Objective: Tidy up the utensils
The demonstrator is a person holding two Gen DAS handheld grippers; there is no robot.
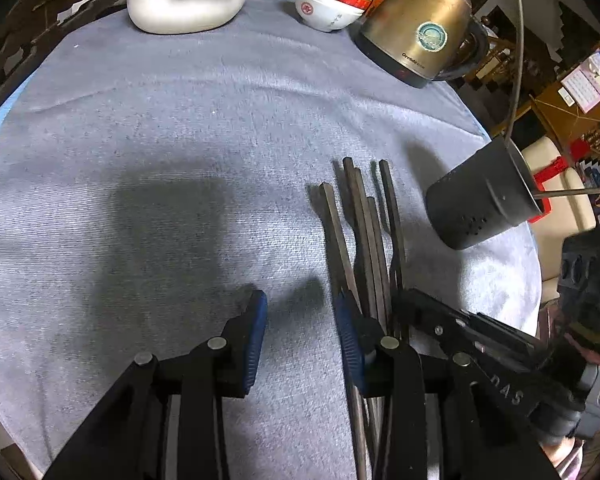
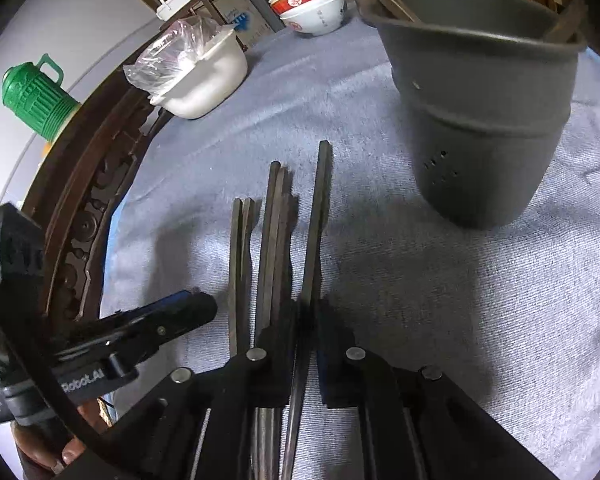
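Several dark chopsticks (image 1: pixel 364 220) (image 2: pixel 274 232) lie side by side on a grey-blue cloth (image 1: pixel 160 120). My right gripper (image 2: pixel 304 312) (image 1: pixel 408 300) is shut on the rightmost chopstick (image 2: pixel 318 216), which runs back between its fingers. My left gripper (image 1: pixel 300 304) (image 2: pixel 196 308) stands open over bare cloth, with nothing between its blue pads. Its right finger rests over the left edge of the bundle. A dark grey holder cup (image 1: pixel 480 204) (image 2: pixel 484 120) stands just beyond, with a few chopsticks (image 1: pixel 518 60) leaning inside.
At the far side of the table sit a brass kettle (image 1: pixel 416 28), stacked red-and-white bowls (image 1: pixel 328 0) (image 2: pixel 312 4) and a white dish with a plastic bag (image 1: pixel 184 0) (image 2: pixel 204 76). A green flask (image 2: pixel 36 96) stands beyond the carved wooden rim (image 2: pixel 80 200).
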